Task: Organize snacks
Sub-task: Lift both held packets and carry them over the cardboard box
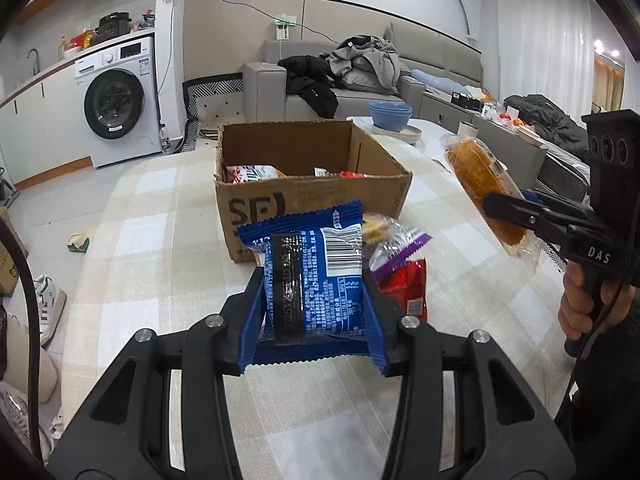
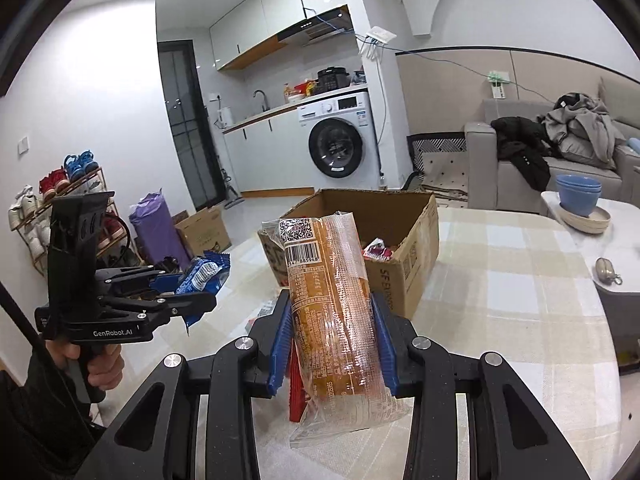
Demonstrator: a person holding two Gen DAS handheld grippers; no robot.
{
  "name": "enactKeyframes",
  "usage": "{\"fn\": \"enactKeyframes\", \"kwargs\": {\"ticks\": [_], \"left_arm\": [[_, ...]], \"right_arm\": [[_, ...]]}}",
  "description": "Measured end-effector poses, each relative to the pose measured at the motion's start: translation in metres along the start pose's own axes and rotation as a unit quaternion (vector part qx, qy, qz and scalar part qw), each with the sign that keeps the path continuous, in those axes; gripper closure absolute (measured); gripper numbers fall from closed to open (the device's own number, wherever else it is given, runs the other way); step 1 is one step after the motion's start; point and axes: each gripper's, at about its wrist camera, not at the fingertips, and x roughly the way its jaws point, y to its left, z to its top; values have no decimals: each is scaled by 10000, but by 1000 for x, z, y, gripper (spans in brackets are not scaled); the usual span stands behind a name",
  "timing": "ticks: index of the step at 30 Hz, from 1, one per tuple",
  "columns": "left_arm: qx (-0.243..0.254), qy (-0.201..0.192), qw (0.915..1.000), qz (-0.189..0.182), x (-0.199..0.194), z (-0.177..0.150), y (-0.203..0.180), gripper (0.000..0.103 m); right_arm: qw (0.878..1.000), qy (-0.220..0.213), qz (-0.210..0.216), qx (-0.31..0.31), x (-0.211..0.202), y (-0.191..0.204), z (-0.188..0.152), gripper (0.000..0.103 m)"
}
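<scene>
My left gripper is shut on a blue snack packet, held above the checked tablecloth. The same blue snack packet shows at the left of the right wrist view, in the left gripper. My right gripper is shut on a long orange bread roll in clear wrap, held upright. That bread roll and the right gripper appear at the right of the left wrist view. An open cardboard box stands ahead on the table, with a few packets inside. The box lies just behind the roll.
A purple-edged packet and a red packet lie on the tablecloth beside the box. Blue bowls on plates stand at the far right, with a small metal object nearer. A sofa with clothes and a washing machine lie beyond.
</scene>
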Motion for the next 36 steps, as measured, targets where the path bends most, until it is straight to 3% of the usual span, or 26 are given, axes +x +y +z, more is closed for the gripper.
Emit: {"fn": "enactKeyframes", "kwargs": {"ticks": [15,36], "left_arm": [[-30,-156,9996,246,37,40,13,62],[-28,-327,9987,379,70,87,19,62]], "right_arm": [[9977,-287,-591,174,20,3,18,65],[9953,-673,-651,235,45,-4,52,65]]}}
